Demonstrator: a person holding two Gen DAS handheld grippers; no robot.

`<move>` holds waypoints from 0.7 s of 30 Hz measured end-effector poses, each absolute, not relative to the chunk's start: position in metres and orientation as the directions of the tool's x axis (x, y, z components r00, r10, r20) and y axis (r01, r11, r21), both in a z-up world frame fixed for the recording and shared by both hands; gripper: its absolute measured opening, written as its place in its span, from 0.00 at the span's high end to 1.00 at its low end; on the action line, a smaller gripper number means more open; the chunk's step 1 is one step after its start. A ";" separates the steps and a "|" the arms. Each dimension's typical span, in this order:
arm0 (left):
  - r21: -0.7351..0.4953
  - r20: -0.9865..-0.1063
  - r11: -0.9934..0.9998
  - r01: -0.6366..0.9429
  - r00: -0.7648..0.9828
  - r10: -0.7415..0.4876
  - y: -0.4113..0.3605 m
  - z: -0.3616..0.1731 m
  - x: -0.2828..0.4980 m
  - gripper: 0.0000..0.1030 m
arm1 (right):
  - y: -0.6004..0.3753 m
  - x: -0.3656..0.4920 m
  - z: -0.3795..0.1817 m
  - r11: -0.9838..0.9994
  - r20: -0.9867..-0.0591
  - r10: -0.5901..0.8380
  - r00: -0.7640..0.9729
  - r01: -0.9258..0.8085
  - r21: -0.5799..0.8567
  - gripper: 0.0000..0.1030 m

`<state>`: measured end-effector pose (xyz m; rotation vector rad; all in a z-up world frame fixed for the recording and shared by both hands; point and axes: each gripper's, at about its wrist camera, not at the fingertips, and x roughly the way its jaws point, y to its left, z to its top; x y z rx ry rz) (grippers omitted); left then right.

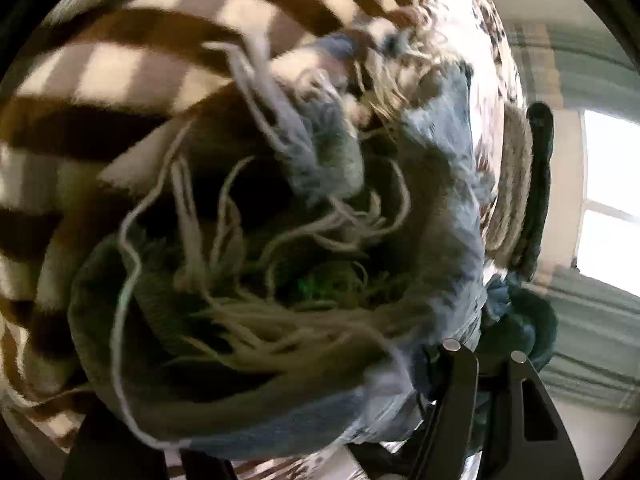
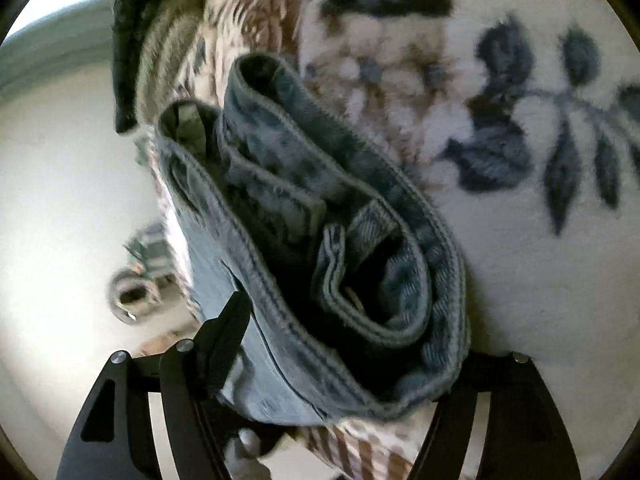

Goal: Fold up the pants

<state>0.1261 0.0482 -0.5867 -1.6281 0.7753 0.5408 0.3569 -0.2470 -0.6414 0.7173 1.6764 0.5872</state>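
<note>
The pants are light blue jeans. In the left wrist view their frayed hem [image 1: 280, 280], with loose pale threads, fills the frame right against the camera. My left gripper [image 1: 320, 392] is mostly hidden by the denim; only its right finger [image 1: 460, 392] shows, pressed against the cloth. In the right wrist view the jeans [image 2: 320, 232] are bunched in thick folded layers between the fingers of my right gripper [image 2: 344, 340]. The left finger [image 2: 224, 332] presses on the denim and the right finger is hidden behind the bundle.
A fleece blanket lies under the jeans, brown and cream checked [image 1: 140, 60] on one part and white with blue flowers [image 2: 520, 140] on another. Dark and striped clothes [image 2: 140, 52] lie at the blanket's edge. A bright window [image 1: 608, 200] and pale floor [image 2: 60, 200] lie beyond.
</note>
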 end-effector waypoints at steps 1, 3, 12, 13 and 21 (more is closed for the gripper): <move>-0.662 -0.724 -0.071 -0.746 0.661 -0.197 0.049 -0.582 0.128 0.38 | -0.250 0.359 -0.623 0.736 -0.727 0.676 -0.121 0.087 0.671 0.29; -0.636 -0.751 -0.022 -0.771 0.625 -0.210 0.048 -0.576 0.133 0.38 | -0.253 0.364 -0.583 0.807 -0.809 0.587 -0.021 -0.063 0.587 0.28; -0.553 -0.828 0.136 -0.822 0.524 -0.201 0.050 -0.564 0.157 0.38 | -0.175 0.423 -0.553 0.799 -0.844 0.536 0.024 -0.337 0.498 0.34; -0.554 -0.827 0.134 -0.821 0.525 -0.203 0.052 -0.564 0.159 0.38 | -0.170 0.426 -0.564 0.799 -0.851 0.525 -0.008 -0.341 0.496 0.63; -0.561 -0.822 0.158 -0.813 0.524 -0.221 0.047 -0.563 0.147 0.38 | -0.195 0.424 -0.557 0.870 -0.879 0.470 0.077 -0.211 0.446 0.87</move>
